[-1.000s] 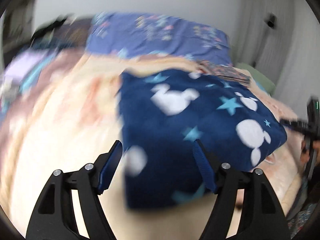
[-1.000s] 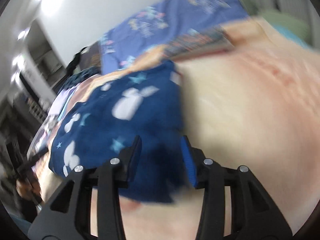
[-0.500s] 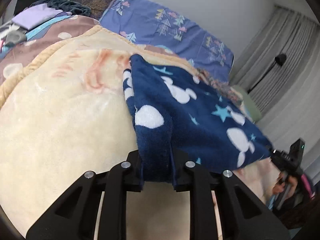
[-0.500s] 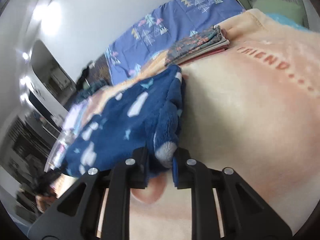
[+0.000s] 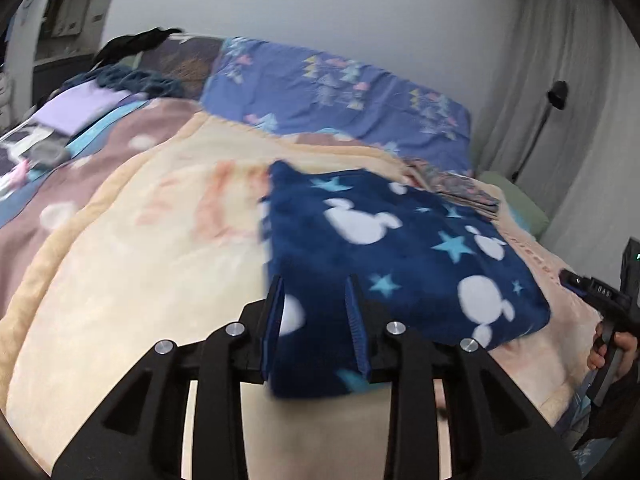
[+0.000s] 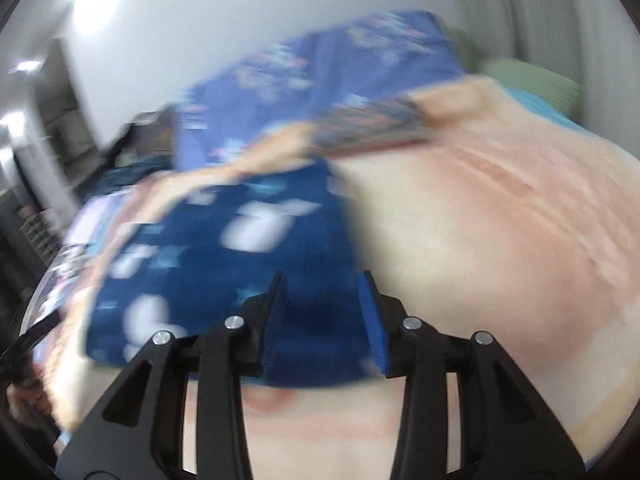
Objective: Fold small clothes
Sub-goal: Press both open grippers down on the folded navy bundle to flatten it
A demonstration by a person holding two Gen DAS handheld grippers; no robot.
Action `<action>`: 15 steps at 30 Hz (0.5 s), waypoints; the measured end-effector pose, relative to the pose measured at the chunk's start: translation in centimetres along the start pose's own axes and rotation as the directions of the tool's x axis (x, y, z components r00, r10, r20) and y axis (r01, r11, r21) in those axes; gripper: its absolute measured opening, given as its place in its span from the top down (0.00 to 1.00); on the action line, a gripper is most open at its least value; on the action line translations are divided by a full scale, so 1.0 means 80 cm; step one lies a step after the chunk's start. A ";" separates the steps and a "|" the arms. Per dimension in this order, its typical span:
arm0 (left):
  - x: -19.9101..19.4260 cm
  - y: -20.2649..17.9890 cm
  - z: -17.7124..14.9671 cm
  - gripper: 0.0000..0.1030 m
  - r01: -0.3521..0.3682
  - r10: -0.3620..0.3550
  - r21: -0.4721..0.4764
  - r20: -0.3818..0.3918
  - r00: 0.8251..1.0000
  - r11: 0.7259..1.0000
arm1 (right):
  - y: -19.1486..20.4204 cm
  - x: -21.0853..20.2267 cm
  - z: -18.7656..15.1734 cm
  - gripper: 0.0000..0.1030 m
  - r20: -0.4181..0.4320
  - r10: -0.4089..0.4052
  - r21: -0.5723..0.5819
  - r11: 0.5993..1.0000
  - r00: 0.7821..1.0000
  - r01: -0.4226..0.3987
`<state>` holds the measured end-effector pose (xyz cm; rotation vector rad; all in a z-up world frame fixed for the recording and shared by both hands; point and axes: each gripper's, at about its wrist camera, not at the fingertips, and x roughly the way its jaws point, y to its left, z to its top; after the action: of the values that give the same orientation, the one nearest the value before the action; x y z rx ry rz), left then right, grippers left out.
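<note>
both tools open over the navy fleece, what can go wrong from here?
1. The left tool and right tool stand open over the near edge of the navy fleece; closing now might pinch the cream blanket underneath too.
2. The right wrist view is heavily blurred, so that tool may land off the corner.
3. The folded patterned stack lies close behind; pushing the fleece forward could disturb it.

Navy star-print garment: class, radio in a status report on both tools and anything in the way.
Left tool open, right tool open, each straddling a near corner. Navy garment lying folded on cream blanket. Folded patterned stack beyond it, not obstructing.
</note>
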<state>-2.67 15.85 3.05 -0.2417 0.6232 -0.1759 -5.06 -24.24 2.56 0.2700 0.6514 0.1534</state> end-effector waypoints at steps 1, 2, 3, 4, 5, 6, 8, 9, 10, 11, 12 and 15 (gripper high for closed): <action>0.015 -0.013 0.002 0.69 0.008 -0.007 0.022 -0.017 1.000 1.000 | 0.028 0.007 0.002 0.62 0.000 0.073 -0.045 0.996 0.997 -0.073; 0.026 -0.024 0.001 0.69 0.022 -0.021 0.044 -0.038 0.999 0.999 | 0.050 0.014 -0.001 0.62 -0.001 0.106 -0.081 0.991 0.994 -0.106; 0.047 -0.036 -0.002 0.69 0.044 -0.040 0.070 -0.065 0.997 0.997 | 0.065 0.019 -0.004 0.62 0.000 0.120 -0.103 0.987 0.993 -0.119; 0.068 -0.043 -0.009 0.65 0.041 -0.032 0.091 -0.098 0.995 0.995 | 0.080 0.026 -0.009 0.65 0.001 0.129 -0.125 0.984 0.992 -0.128; 0.088 -0.045 -0.020 0.64 0.005 0.008 0.104 -0.129 0.992 0.995 | 0.093 0.040 -0.015 0.69 -0.008 0.133 -0.142 0.981 0.991 -0.133; 0.100 -0.047 -0.033 0.64 -0.006 0.022 0.114 -0.139 0.990 0.993 | 0.102 0.057 -0.023 0.72 -0.035 0.129 -0.141 0.981 0.991 -0.133; 0.100 -0.052 -0.037 0.63 -0.012 0.028 0.126 -0.131 0.991 0.992 | 0.103 0.102 -0.047 0.76 -0.168 0.113 -0.093 0.987 0.979 -0.130; 0.098 -0.051 -0.037 0.63 -0.008 0.025 0.125 -0.132 0.991 0.992 | 0.097 0.128 -0.065 0.77 -0.249 0.096 -0.084 0.989 0.964 -0.121; 0.099 -0.050 -0.037 0.63 -0.002 0.018 0.121 -0.134 0.991 0.993 | 0.093 0.140 -0.075 0.79 -0.262 0.097 -0.081 0.989 0.960 -0.122; 0.099 -0.048 -0.038 0.63 0.004 0.012 0.115 -0.134 0.991 0.993 | 0.085 0.138 -0.075 0.79 -0.260 0.119 -0.051 0.989 0.958 -0.137; 0.099 -0.045 -0.038 0.63 0.012 0.003 0.106 -0.135 0.991 0.994 | 0.083 0.137 -0.069 0.80 -0.281 0.127 -0.034 0.989 0.951 -0.142; 0.101 -0.044 -0.036 0.58 0.035 -0.021 0.097 -0.139 0.990 0.995 | 0.077 0.135 -0.059 0.80 -0.319 0.145 -0.009 0.988 0.937 -0.156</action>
<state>1.73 10.12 -2.73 -0.1433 0.7461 -0.2514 0.16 -14.95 -5.48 0.2649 0.9481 0.3608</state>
